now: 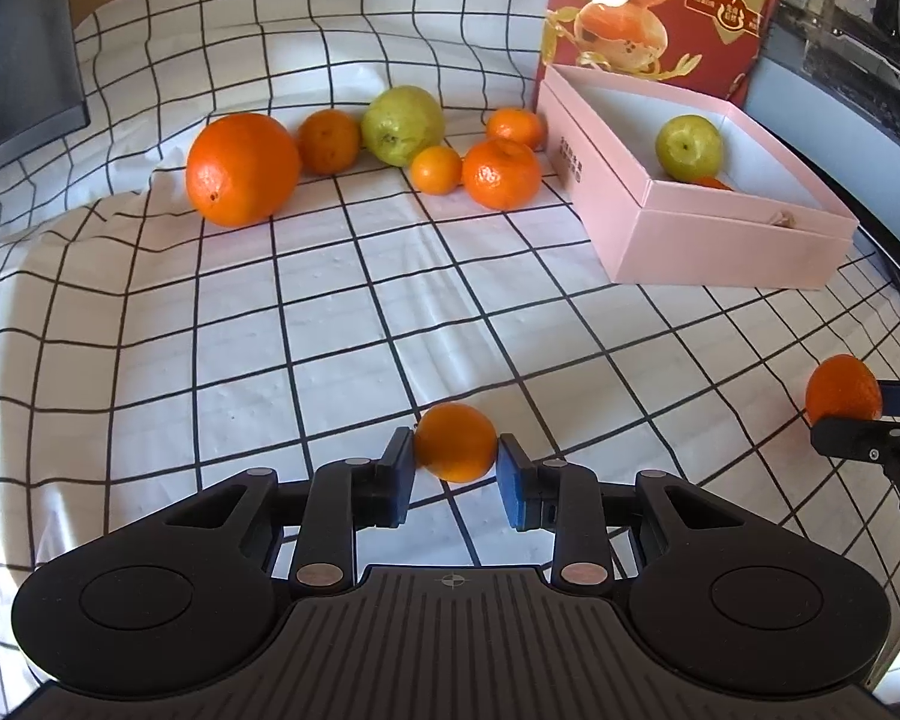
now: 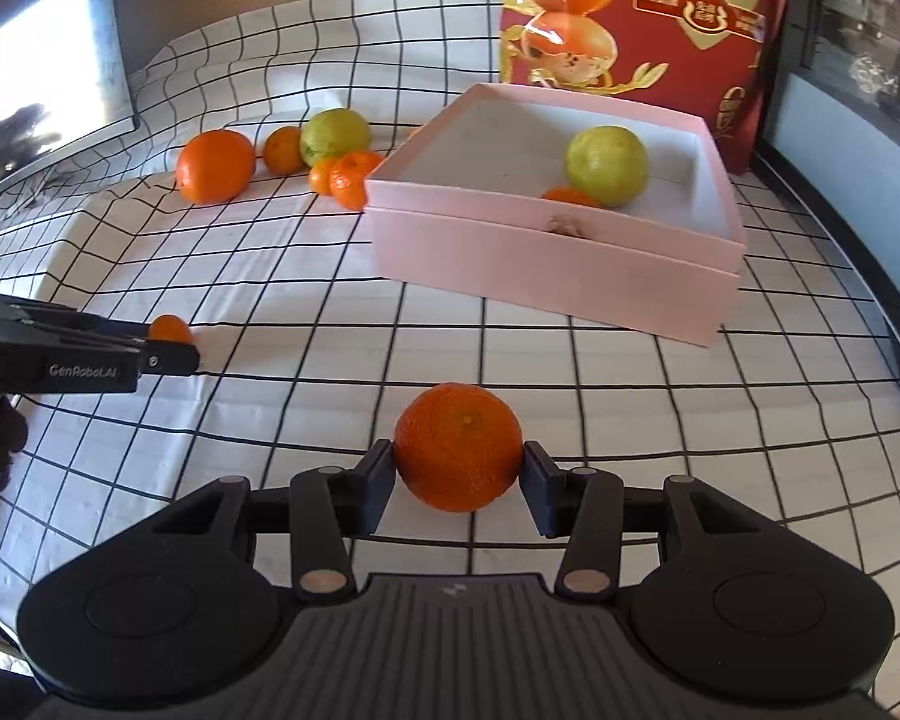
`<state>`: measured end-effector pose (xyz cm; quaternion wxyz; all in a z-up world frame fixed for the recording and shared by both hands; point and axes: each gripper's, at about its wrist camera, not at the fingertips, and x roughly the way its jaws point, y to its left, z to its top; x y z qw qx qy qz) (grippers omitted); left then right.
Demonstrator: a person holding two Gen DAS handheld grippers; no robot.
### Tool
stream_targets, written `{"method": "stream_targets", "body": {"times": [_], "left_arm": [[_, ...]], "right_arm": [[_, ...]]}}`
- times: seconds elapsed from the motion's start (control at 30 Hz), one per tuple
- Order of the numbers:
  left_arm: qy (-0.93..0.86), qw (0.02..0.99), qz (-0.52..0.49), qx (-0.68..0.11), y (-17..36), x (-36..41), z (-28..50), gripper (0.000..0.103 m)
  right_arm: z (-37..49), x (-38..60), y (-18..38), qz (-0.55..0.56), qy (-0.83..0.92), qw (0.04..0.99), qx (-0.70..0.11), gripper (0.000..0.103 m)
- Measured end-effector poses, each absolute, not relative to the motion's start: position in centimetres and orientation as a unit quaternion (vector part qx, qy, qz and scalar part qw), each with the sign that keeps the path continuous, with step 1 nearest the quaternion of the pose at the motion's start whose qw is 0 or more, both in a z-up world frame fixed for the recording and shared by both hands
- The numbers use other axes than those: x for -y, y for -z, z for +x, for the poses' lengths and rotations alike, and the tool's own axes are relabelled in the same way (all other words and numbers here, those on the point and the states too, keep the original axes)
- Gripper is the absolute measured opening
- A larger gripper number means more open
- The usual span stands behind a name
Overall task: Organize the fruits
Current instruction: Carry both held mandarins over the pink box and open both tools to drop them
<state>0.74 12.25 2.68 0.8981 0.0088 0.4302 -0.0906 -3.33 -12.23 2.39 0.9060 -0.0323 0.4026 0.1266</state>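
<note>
1. Checked white cloth (image 1: 330, 312) covers the table, rumpled toward the far left.
2. Nearest, the left gripper (image 1: 455, 450) is clamped on a small mandarin (image 1: 455, 443), its pads pressing both sides, just above the cloth.
3. Beside it, the right gripper (image 2: 457, 468) is clamped on a larger mandarin (image 2: 457, 447), likewise clear of the cloth or barely so; the view does not settle which.
4. Judged step: both fruits are picked and ready to be carried to the pink box (image 2: 558, 276), which lies ahead and to the right.
5. That box already holds a green fruit (image 2: 606, 165) and an orange one (image 2: 570, 197) half hidden by the near wall.
6. The next move calls for lifting over that wall and releasing into the bare floor left of the green fruit.
7. Farthest, a big orange (image 1: 243, 168), another green fruit (image 1: 402, 125) and four mandarins wait in a cluster.
</note>
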Motion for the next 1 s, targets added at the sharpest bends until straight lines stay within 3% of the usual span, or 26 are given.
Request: {"method": "stream_targets", "body": {"times": [0.43, 0.8, 0.9, 1.0], "left_arm": [[0.149, 0.895, -0.020, -0.421, -4.3, -9.9, 0.5, 0.032], [0.257, 0.923, -0.025, -0.284, -16.3, -2.4, 8.1, 0.032], [0.263, 0.914, -0.060, -0.302, -16.3, -0.6, 11.2, 0.033], [0.276, 0.878, -0.117, -0.373, -13.7, 1.4, 14.7, 0.033]], "right_arm": [[-2.9, 14.3, -3.3, -0.023, -0.099, 0.912, -0.397, 0.045], [3.0, 17.7, -14.7, -0.015, -0.103, 0.953, -0.285, 0.045], [5.8, 18.9, -17.0, 0.009, -0.098, 0.955, -0.281, 0.045], [7.9, 19.4, -17.5, 0.010, -0.084, 0.957, -0.278, 0.045]]}}
